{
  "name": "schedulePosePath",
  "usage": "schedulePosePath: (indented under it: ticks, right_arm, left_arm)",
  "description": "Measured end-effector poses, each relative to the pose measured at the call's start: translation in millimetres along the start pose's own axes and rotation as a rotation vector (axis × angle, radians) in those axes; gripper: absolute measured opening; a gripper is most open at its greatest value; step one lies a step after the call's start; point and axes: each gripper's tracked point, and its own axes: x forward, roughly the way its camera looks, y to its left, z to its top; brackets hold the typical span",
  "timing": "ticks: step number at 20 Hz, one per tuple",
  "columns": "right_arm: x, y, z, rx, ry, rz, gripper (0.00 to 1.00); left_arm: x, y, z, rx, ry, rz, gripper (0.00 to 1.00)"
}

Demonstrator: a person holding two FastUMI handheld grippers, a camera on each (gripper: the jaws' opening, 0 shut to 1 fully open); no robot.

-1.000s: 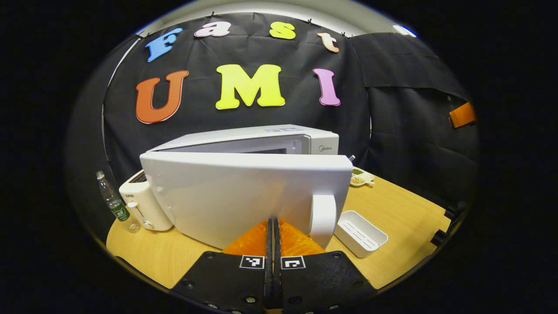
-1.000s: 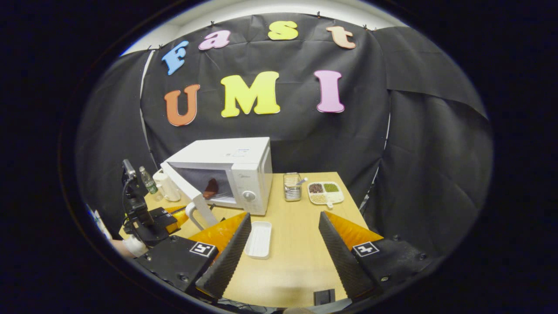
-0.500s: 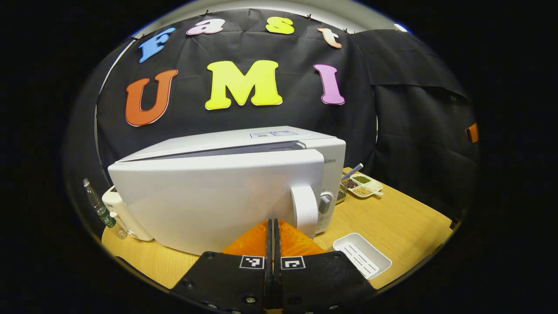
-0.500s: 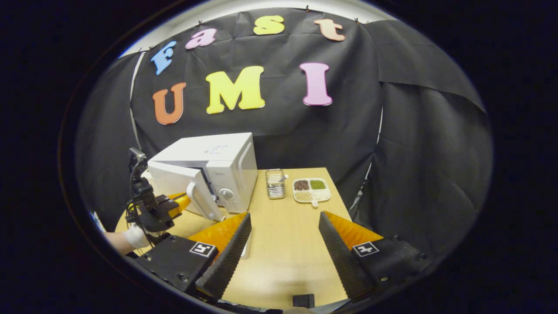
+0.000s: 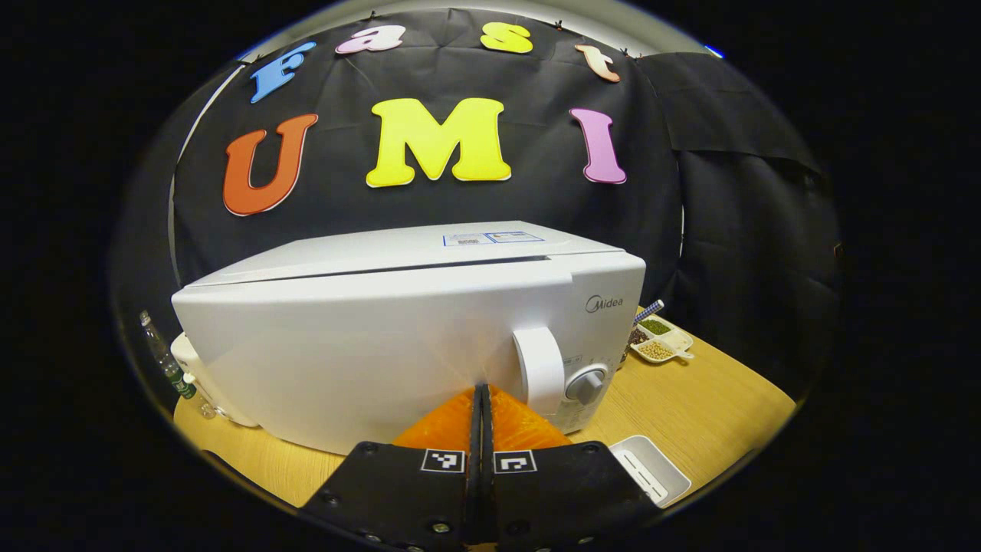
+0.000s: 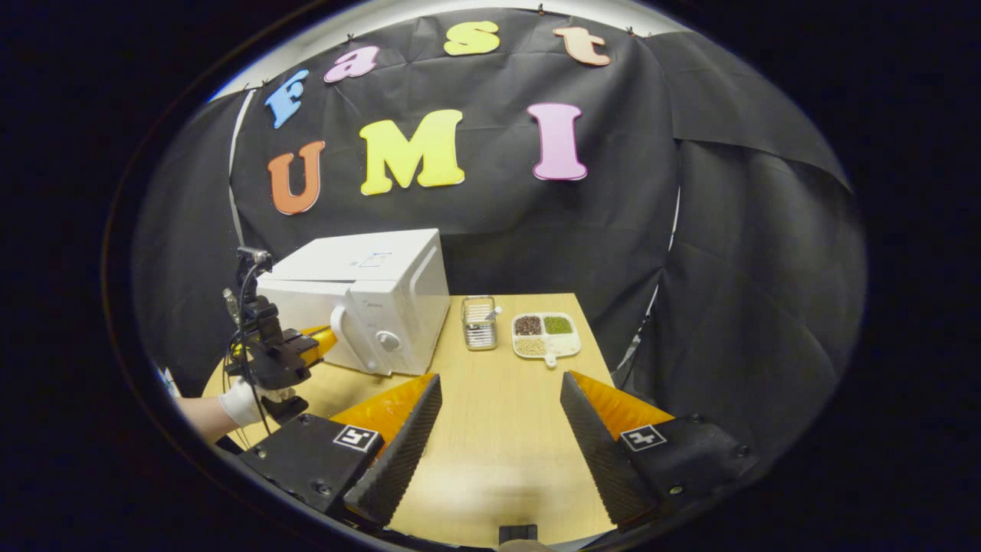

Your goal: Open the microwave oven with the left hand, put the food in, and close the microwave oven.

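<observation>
My left gripper is fully closed, holding nothing, its tips against the microwave door beside the handle. If I push off-centre, the microwave may slide toward the toaster. My right gripper is wide open and empty above free table.

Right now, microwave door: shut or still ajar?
Shut, or all but. The microwave door lies flush with the control panel in the left gripper view, closed left tongs pressed against it. Whether it has latched: cannot tell.
</observation>
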Motion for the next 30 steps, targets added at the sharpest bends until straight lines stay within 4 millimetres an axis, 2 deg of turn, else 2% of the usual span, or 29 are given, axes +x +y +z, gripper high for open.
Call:
schedulePosePath:
  ticks: [4, 5, 6, 8, 12, 16, 19, 26, 30]
  right_arm:
    - [3.4, 3.3, 2.9, 0.005, 0.002, 0.009, 0.99]
    - [2.7, 6.6, 5.0, 0.004, 0.001, 0.014, 0.99]
    - [2.2, 9.1, 6.2, 0.001, 0.000, 0.020, 0.99]
    - [1.4, 11.6, 6.9, -0.005, -0.005, 0.020, 0.99]
    - [-1.0, 15.9, 6.3, -0.006, -0.004, 0.014, 0.99]
    - [-7.1, 21.2, 3.7, -0.002, -0.009, 0.001, 0.99]
    - [-16.1, 29.1, -3.0, -0.002, -0.009, -0.007, 0.99]
    - [-50.9, 51.7, -25.2, 0.003, -0.024, -0.045, 0.99]
    - [-78.8, 66.9, -41.3, -0.003, -0.044, -0.081, 0.99]
  left_arm:
    - [3.4, 0.1, 2.4, 0.001, -0.007, -0.003, 0.00]
    - [9.4, 0.1, 3.5, 0.002, 0.000, -0.004, 0.10]
    - [4.9, 1.9, 0.9, -0.004, 0.030, 0.001, 0.00]
    - [9.4, 1.3, -0.1, -0.011, 0.024, 0.007, 0.00]
    - [-4.0, 4.3, 0.7, -0.018, 0.015, 0.026, 0.00]
    - [-28.0, 23.7, -6.4, 0.096, 0.022, 0.090, 0.01]
    - [-45.6, 31.4, -12.7, 0.158, 0.005, 0.077, 0.94]
    - [-101.5, 39.6, -3.2, 0.106, -0.042, 0.064, 0.95]
    - [-157.7, 37.9, 12.3, 0.061, -0.079, 0.042, 0.95]
